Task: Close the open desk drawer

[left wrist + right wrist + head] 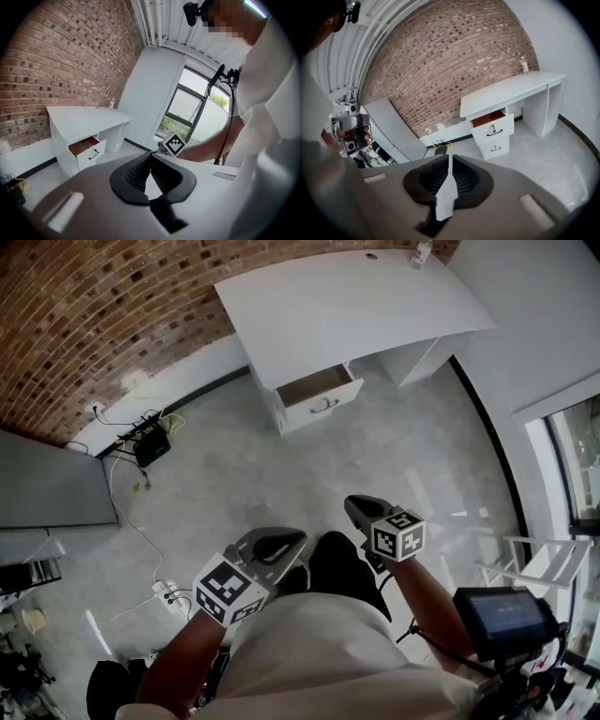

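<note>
The white desk (347, 301) stands against the brick wall, far ahead of me. Its top drawer (320, 396) is pulled out, showing a brown inside and a dark handle. In the left gripper view the drawer (87, 148) is far off at the left; in the right gripper view the drawer (491, 123) sits above a shut lower drawer (495, 147). My left gripper (284, 542) and right gripper (362, 508) are held close to my body, well short of the desk. The left gripper (150, 158) and the right gripper (449, 158) each have tips touching, with nothing held.
A small bottle (420, 253) stands on the desk's far right corner. A black power box with cables (151, 442) lies by the wall at left, next to a grey panel (52, 488). A white rack (534, 563) and a window wall are at right.
</note>
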{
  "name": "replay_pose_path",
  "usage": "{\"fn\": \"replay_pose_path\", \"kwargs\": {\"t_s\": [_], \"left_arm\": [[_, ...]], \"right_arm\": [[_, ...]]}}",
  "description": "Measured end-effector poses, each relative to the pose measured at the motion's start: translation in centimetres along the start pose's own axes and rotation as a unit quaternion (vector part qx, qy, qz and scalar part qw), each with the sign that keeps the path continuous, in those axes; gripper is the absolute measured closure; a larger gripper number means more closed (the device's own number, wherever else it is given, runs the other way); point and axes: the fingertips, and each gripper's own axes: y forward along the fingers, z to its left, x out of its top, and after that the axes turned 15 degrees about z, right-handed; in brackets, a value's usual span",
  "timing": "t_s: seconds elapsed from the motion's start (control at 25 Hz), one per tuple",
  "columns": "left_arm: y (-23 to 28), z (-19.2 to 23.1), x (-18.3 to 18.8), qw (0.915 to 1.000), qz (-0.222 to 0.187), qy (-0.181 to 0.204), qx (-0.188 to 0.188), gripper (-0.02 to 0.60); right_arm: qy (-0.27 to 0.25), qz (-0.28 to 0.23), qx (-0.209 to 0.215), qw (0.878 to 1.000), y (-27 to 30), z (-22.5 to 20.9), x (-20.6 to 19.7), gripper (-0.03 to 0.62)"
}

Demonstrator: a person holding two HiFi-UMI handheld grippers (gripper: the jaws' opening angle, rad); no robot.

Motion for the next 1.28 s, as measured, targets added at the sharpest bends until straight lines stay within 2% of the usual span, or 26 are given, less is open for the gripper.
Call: {"fn": "replay_pose_path", "kwargs": {"t_s": [0.16,0.28,0.4,0.48,0.64,0.84,1.04,1.16,1.28], "left_arm": [[3.1,4.8,2.1,0.9999,0.011,0.0,-0.013,0.569],[5.8,7.9,3.2,0.9991,0.033,0.018,-0.019,0.568],[9.6,11.1,3.8,0.9979,0.043,0.028,-0.04,0.568],[12.6,13.3,4.2,0.9969,0.044,0.025,-0.061,0.568],[18.6,16.6,4.1,0.9917,0.046,0.007,-0.119,0.566],[25.8,19.3,3.3,0.9839,0.043,-0.008,-0.174,0.564],[29.8,21.2,2.4,0.9783,0.039,-0.038,-0.2,0.537],[31.3,21.9,2.2,0.974,0.036,-0.056,-0.217,0.534],[32.5,22.9,2.1,0.9703,0.035,-0.076,-0.227,0.534]], "right_arm": [[0.085,-0.019,0.021,0.996,5.1,-5.5,3.4,0.571],[0.163,-0.045,0.053,0.984,9.1,-9.5,5.6,0.57],[0.234,-0.076,0.097,0.964,13.3,-13.5,7.9,0.569],[0.28,-0.097,0.128,0.947,16.2,-16.3,9.6,0.568],[0.354,-0.143,0.154,0.911,22.0,-23.0,10.7,0.558],[0.399,-0.199,0.181,0.877,26.4,-29.2,11.4,0.556],[0.423,-0.223,0.216,0.851,29.2,-30.9,11.2,0.556],[0.438,-0.247,0.245,0.829,30.1,-31.5,11.9,0.556],[0.443,-0.266,0.269,0.813,30.7,-32.0,12.8,0.556]]}}
